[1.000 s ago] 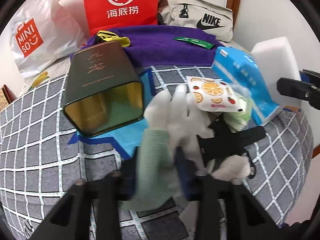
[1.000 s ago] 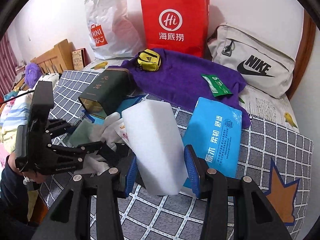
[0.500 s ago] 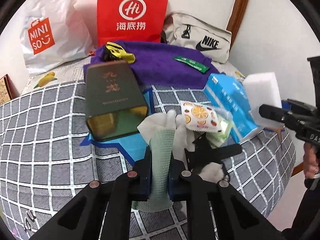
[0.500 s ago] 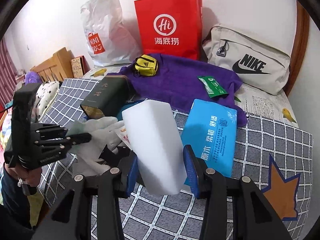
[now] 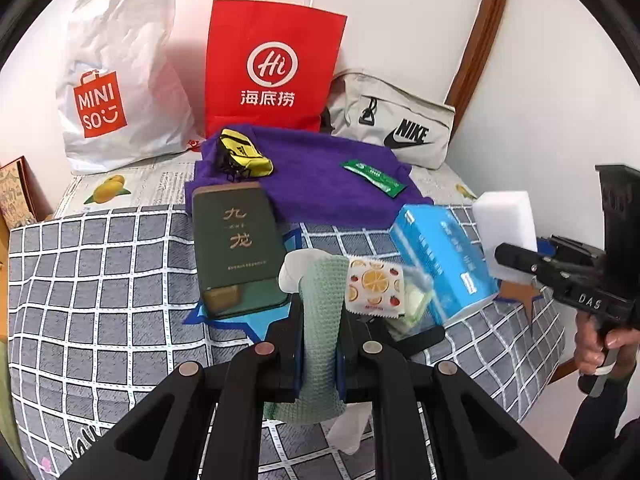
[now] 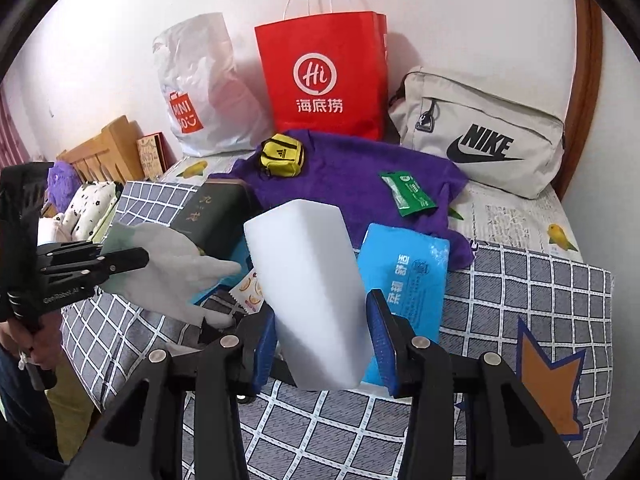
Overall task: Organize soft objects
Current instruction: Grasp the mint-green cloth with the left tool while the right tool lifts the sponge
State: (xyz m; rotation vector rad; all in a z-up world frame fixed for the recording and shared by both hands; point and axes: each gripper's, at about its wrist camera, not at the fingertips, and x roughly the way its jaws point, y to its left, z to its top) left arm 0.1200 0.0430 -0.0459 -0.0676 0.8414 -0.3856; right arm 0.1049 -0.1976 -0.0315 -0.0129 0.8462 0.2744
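left gripper (image 5: 320,356) pinches the glove (image 5: 323,320), right gripper (image 6: 323,344) clamps the foam block (image 6: 308,292); both lifted off the bed (image 5: 100,280), probably for sorting.

Tin (image 5: 236,248) left of tissue pack (image 5: 444,264); towel (image 5: 316,176) behind; bags (image 5: 276,68) probably against wall.

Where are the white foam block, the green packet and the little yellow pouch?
white foam block (image 6: 312,304): right wrist view, its front face
green packet (image 6: 408,194): right wrist view, its middle
yellow pouch (image 5: 246,157): left wrist view, its top
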